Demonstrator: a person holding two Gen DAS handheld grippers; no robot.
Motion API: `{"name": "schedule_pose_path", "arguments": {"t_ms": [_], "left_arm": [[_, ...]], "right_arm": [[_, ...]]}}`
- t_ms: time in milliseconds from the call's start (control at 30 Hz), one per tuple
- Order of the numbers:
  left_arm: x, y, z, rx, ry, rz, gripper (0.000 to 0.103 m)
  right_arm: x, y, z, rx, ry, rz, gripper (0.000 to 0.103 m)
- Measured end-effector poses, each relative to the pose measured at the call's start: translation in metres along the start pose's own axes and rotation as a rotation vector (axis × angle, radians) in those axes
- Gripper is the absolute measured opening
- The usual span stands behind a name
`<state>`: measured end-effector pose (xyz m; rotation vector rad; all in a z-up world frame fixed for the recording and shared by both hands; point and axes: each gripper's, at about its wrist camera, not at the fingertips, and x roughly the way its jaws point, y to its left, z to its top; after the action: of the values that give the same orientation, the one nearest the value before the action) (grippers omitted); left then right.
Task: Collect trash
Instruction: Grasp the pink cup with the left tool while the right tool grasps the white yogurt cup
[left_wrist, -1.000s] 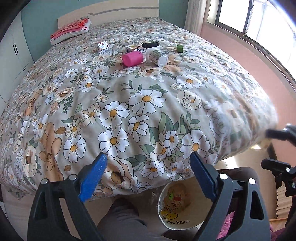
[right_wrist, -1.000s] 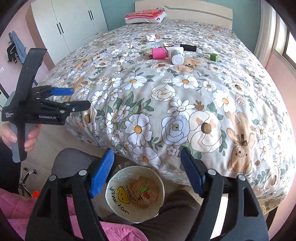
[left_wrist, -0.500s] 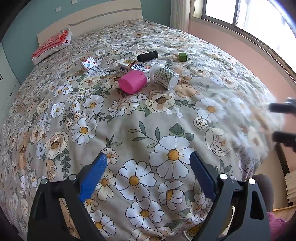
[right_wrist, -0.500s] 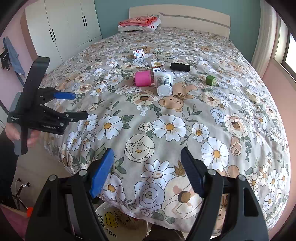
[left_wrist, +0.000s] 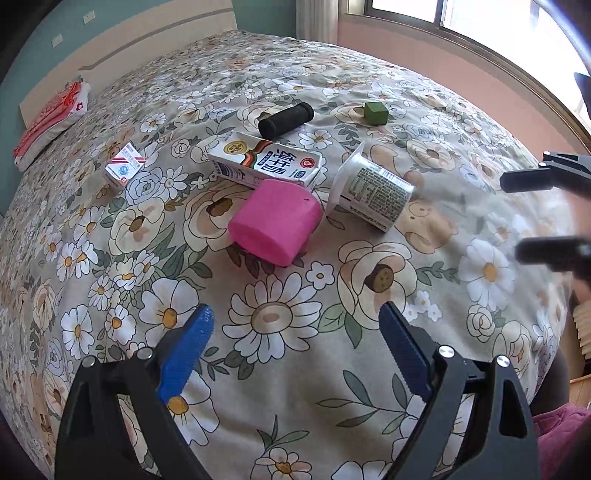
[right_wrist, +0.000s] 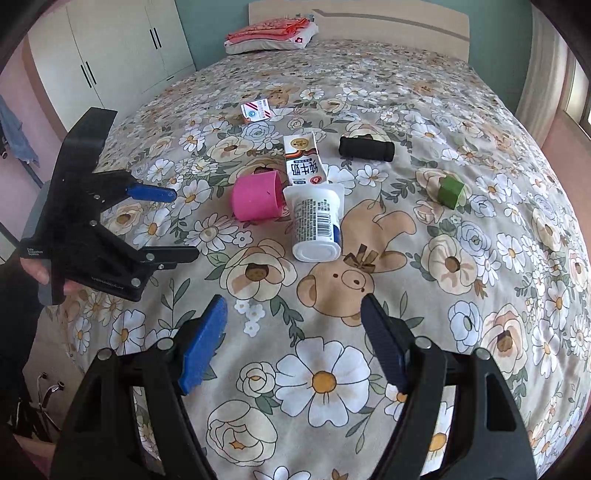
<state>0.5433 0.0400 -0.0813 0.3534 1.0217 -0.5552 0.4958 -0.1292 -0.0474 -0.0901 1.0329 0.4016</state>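
Several items lie on the floral bed: a pink cylinder (left_wrist: 275, 221) (right_wrist: 257, 197), a flattened milk carton (left_wrist: 266, 162) (right_wrist: 304, 160), a white yogurt cup on its side (left_wrist: 369, 194) (right_wrist: 317, 223), a black foam roll (left_wrist: 285, 119) (right_wrist: 366, 148), a green cube (left_wrist: 375, 112) (right_wrist: 450, 191) and a small white box (left_wrist: 124, 170) (right_wrist: 255, 110). My left gripper (left_wrist: 295, 339) (right_wrist: 173, 225) is open and empty, short of the pink cylinder. My right gripper (right_wrist: 293, 328) (left_wrist: 524, 214) is open and empty, short of the yogurt cup.
The floral bedspread (right_wrist: 443, 295) covers the whole bed. Folded red and white bedding (right_wrist: 273, 35) lies at the headboard. White wardrobes (right_wrist: 110, 55) stand to the left. A window wall (left_wrist: 461, 55) runs along the right of the bed.
Both grippers have moved forward over the bed toward the items. The paper bowl seen below the bed edge one second ago is out of view.
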Motion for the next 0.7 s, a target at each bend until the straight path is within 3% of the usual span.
{"name": "schedule_pose_path", "arguments": {"t_ms": [233,533,667,700], "left_arm": [[0.048,0.016,0.032,0.021,0.023,-0.034,0.092],[0.093,0.028,0.053,0.009,0.06,-0.024,0.092],[0.093,0.025,0.055,-0.008,0.032,-0.014,0.09],[0.093,0.024,0.055,-0.015,0.034,-0.015,0.081]], "right_arm": [[0.07,-0.026,0.042,0.078,0.068,0.02,0.074],[0.131,-0.047,0.062,0.176,0.147,0.082,0.074],[0.137,-0.052,0.064,0.198,0.141,0.121,0.05],[0.137,-0.053,0.064,0.21,0.144,0.13,0.05]]}}
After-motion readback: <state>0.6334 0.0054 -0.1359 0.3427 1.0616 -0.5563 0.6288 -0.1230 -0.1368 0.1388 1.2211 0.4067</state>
